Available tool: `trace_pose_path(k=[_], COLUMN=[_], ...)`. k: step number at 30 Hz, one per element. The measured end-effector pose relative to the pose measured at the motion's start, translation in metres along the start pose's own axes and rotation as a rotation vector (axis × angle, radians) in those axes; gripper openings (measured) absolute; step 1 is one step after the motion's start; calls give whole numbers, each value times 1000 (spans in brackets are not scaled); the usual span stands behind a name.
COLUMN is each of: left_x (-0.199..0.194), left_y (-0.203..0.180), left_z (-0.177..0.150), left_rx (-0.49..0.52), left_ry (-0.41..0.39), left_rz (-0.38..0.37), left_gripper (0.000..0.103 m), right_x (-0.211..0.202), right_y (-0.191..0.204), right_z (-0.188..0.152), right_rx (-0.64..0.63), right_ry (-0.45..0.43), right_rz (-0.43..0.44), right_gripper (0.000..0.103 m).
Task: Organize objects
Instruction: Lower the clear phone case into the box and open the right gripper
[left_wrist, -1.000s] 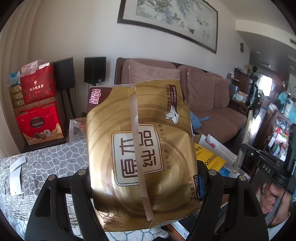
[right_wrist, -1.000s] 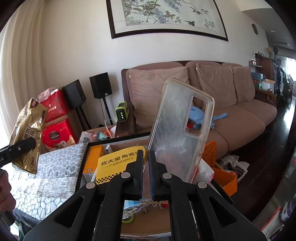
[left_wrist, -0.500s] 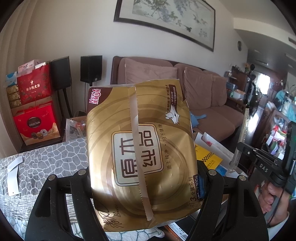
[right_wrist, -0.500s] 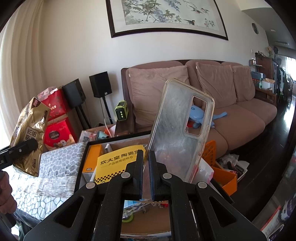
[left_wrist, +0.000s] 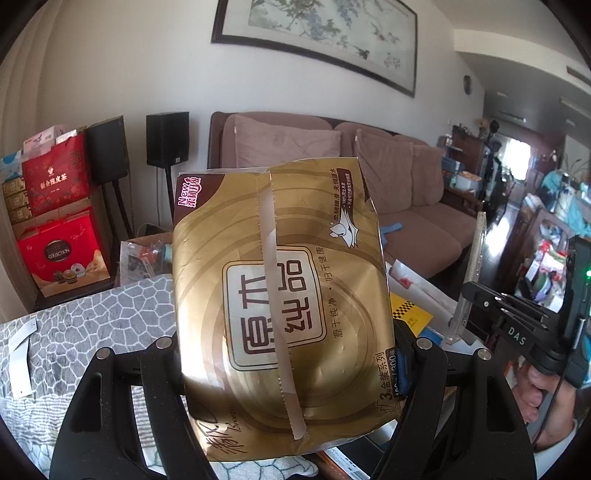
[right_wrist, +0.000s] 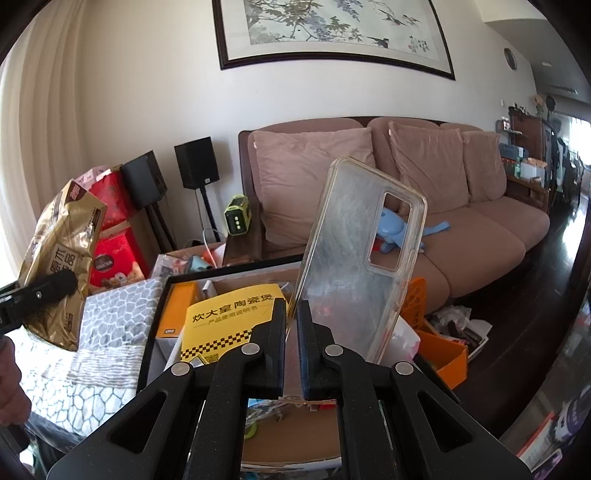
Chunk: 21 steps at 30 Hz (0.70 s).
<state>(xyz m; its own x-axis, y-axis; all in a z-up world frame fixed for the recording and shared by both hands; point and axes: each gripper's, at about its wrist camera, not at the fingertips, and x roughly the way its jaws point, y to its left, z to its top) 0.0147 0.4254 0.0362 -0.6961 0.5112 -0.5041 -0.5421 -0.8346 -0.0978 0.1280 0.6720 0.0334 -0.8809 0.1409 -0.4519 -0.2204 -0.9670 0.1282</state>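
Left wrist view: left gripper (left_wrist: 288, 354) clamps gold tissue pack (left_wrist: 280, 295) aloft; right gripper (right_wrist: 291, 325) pinches clear phone case (right_wrist: 362, 266) by one edge (thin hold) above cluttered box (right_wrist: 159, 314); case may pivot, slip.

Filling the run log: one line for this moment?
left gripper: shut on gold tissue pack | right gripper: shut on clear phone case

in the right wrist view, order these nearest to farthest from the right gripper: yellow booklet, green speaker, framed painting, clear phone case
1. clear phone case, clamped in the right gripper, rising up and right.
2. yellow booklet, just left of the fingers, in the black-rimmed box.
3. green speaker, beside the sofa arm.
4. framed painting, high on the back wall.
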Motion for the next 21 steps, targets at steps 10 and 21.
trace_pose_path(k=[10,21], left_x=[10,13], left_y=[-3,-7], left_z=[-4,-7], left_rx=[1,7], left_ry=[31,48], left_rz=[-14,-15], left_gripper=[73,74], right_x=[3,4], right_y=[0,0], right_z=[3,1], right_rx=[4,2], right_ry=[9,15], right_rz=[-3,-2], right_gripper=[5,5])
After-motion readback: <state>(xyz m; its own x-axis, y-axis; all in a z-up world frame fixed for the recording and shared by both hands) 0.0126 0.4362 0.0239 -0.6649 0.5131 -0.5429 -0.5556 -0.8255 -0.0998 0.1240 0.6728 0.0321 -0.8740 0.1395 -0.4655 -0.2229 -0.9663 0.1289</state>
